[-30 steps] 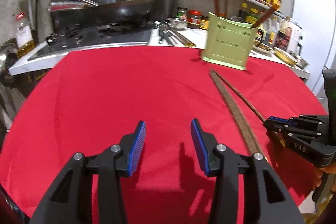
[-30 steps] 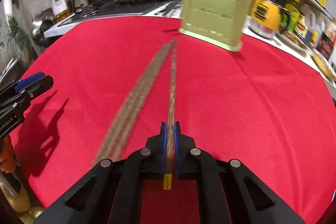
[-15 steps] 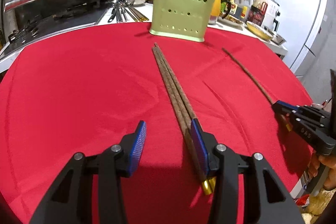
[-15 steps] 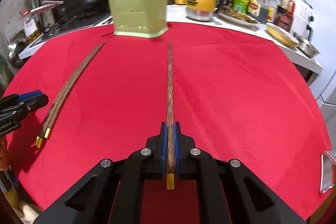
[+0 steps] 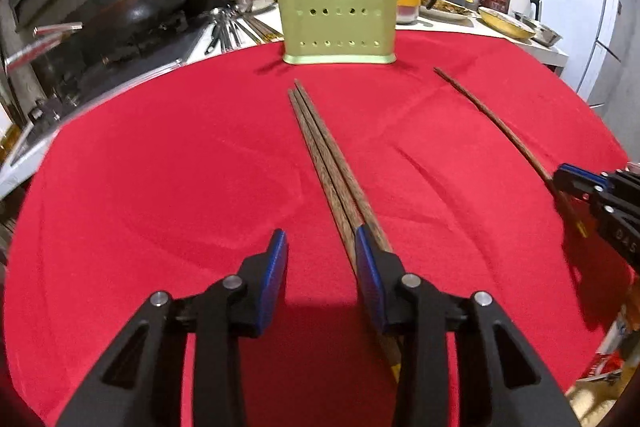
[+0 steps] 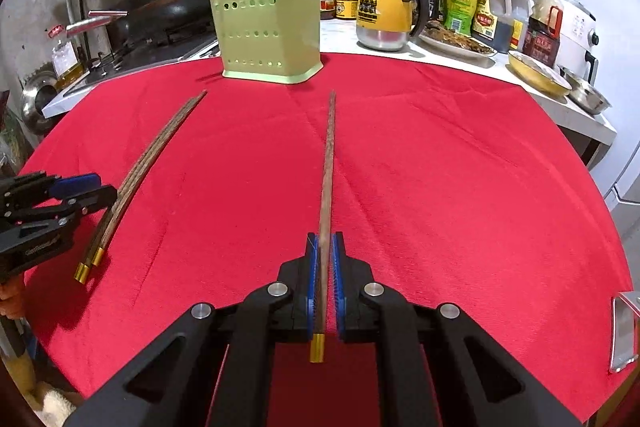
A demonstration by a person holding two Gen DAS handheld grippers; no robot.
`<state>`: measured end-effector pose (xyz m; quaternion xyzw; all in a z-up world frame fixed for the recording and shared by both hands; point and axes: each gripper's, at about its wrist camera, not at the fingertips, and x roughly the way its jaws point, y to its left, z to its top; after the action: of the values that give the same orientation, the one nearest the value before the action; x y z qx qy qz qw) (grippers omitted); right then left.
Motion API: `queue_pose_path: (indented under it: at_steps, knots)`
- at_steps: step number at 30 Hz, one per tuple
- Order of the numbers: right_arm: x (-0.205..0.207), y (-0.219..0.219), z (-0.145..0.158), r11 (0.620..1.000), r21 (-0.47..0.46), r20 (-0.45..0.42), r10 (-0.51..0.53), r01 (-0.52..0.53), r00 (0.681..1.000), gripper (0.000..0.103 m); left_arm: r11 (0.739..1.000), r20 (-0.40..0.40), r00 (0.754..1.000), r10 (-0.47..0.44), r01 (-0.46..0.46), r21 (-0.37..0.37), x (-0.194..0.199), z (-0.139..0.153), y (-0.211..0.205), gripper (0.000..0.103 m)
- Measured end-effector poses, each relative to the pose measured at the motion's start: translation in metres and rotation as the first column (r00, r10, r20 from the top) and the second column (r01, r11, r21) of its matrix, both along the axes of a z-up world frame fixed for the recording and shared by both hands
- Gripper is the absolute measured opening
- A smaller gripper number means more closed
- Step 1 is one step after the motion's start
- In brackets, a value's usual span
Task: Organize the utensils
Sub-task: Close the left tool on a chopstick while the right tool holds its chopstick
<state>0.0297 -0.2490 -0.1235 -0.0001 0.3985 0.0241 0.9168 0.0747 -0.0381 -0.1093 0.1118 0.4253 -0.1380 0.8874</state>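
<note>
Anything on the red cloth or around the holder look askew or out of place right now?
Nothing spilled or damaged. The left hand-held gripper is closing off-centre: the pair of chopsticks lies under its right finger, not between the jaws. The right hand-held gripper holds its single chopstick squarely.

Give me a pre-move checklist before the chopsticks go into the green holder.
1. Right tongs grip the single chopstick: ok, pads shut on it near its gold end.
2. Left tongs have the pair of chopsticks between them: not ok; the jaws are closing but the pair lies under the right-hand finger, not in the gap.
3. Pair lying together on the red cloth: ok, side by side.
4. Green holder upright: ok.
5. Room in the holder: cannot tell; chopsticks already stand in it, inside hidden.
6. Path to the holder free: ok, bare cloth between.
</note>
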Motion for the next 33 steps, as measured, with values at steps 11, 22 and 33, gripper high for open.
queue_pose_path:
  at_steps: [11,22,33]
  knots:
    - [-0.01,-0.005,0.008,1.0,0.011,0.027,-0.024,0.023,0.999,0.009,0.985,-0.038,0.996,0.081,-0.086,-0.151,0.002,0.002,0.055,0.02]
    - [-0.025,0.0,0.009,1.0,0.017,0.041,-0.013,0.013,0.999,0.018,0.991,0.0,1.0,0.007,-0.007,-0.133,-0.053,0.001,0.028,0.031]
    - [-0.043,-0.007,-0.003,0.997,0.07,0.047,0.009,-0.012,0.999,0.026,0.999,0.022,0.998,0.051,-0.051,-0.007,-0.066,-0.004,0.034,0.014]
